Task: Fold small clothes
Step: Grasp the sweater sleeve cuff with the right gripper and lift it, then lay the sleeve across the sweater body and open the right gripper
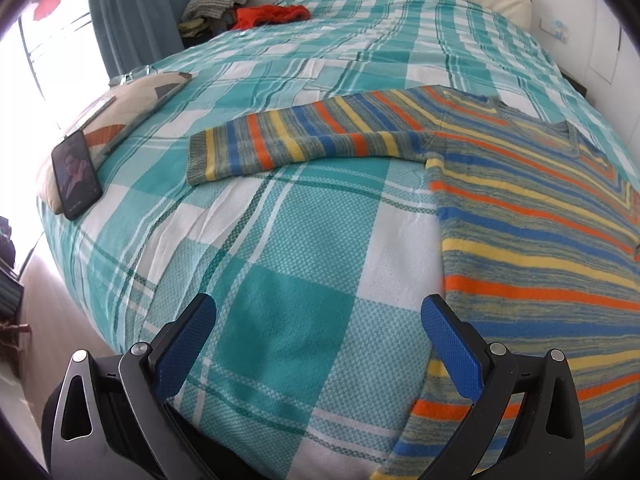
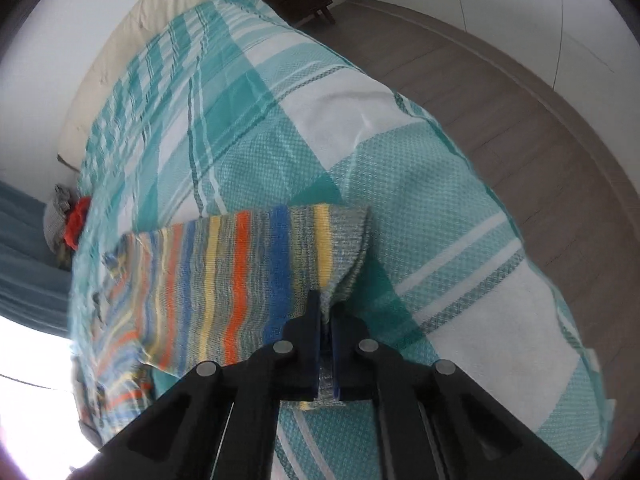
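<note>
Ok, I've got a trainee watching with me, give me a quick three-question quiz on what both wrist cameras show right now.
1. True or false: the right gripper is shut on the cuff end of the striped sweater.
2. Which best describes the left gripper? A) shut on a sleeve B) open over the checked bedspread, holding nothing C) gripping the phone
3. In the left wrist view, how does the sweater's sleeve lie on the bed?

Key
1. True: the fingers are together with striped knit pinched between them.
2. B.
3. Stretched out flat, away from the sweater's body and toward the phone on the pillow, not yet folded in.
</note>
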`<state>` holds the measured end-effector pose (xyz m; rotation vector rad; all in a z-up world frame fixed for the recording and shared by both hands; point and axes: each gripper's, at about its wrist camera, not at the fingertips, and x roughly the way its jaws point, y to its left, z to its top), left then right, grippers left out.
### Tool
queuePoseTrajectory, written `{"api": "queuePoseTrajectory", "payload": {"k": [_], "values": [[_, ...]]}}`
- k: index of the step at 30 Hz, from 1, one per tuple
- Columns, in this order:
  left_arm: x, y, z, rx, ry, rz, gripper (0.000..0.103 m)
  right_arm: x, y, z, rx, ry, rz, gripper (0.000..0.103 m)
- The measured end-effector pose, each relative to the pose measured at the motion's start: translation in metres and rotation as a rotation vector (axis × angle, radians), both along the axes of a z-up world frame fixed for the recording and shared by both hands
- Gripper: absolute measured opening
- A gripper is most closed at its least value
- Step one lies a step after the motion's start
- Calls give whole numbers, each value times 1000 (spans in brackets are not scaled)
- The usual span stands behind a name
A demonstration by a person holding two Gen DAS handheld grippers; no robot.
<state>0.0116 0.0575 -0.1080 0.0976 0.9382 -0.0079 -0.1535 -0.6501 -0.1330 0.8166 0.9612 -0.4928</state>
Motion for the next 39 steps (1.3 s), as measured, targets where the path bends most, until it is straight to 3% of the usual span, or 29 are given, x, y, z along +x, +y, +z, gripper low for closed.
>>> {"api": "queuePoseTrajectory", "payload": {"k": [3, 6, 11, 15, 16, 17, 18, 19, 23, 27, 30, 31, 32, 33, 34, 36, 39], "values": [[0, 7, -8, -13, 5, 28, 102, 28, 29, 40, -243, 113, 57, 3], [4, 13, -7, -61, -3, 50, 102, 67, 78, 98, -335, 9, 175, 3], [5, 22, 1, -74, -37, 57, 102, 158, 191, 163, -309, -148, 449, 3], [6, 36, 4, -99, -41, 94, 102, 223, 276, 160, -247, -205, 606, 4], [6, 39, 4, -111, -36, 103, 102, 237, 293, 151, -221, -206, 644, 10], [6, 42, 3, -119, -33, 109, 102, 249, 305, 139, -169, -196, 676, 34], [6, 44, 3, -123, -31, 115, 102, 254, 315, 128, -111, -188, 691, 48], [5, 46, 3, -122, -31, 116, 102, 256, 317, 120, -69, -205, 691, 59], [4, 46, 1, -103, -36, 105, 102, 246, 297, 112, -20, -235, 638, 59], [8, 41, -4, -106, -18, 97, 102, 227, 249, 88, 93, -172, 532, 59], [9, 36, -6, -98, -11, 87, 102, 212, 215, 37, 171, -65, 435, 58], [8, 35, -6, -94, -11, 84, 102, 206, 206, 20, 140, -8, 401, 57], [8, 33, -6, -91, -11, 81, 102, 198, 198, 4, 74, 69, 369, 46], [8, 32, -7, -87, -10, 78, 102, 191, 190, -5, 11, 115, 351, 33], [7, 31, -7, -83, -9, 75, 102, 184, 184, -7, -32, 116, 340, 6], [7, 30, -9, -77, -5, 71, 102, 170, 179, 4, -112, 102, 309, 12], [8, 28, -10, -74, -1, 67, 102, 150, 187, 30, -124, 4, 376, 17]]}}
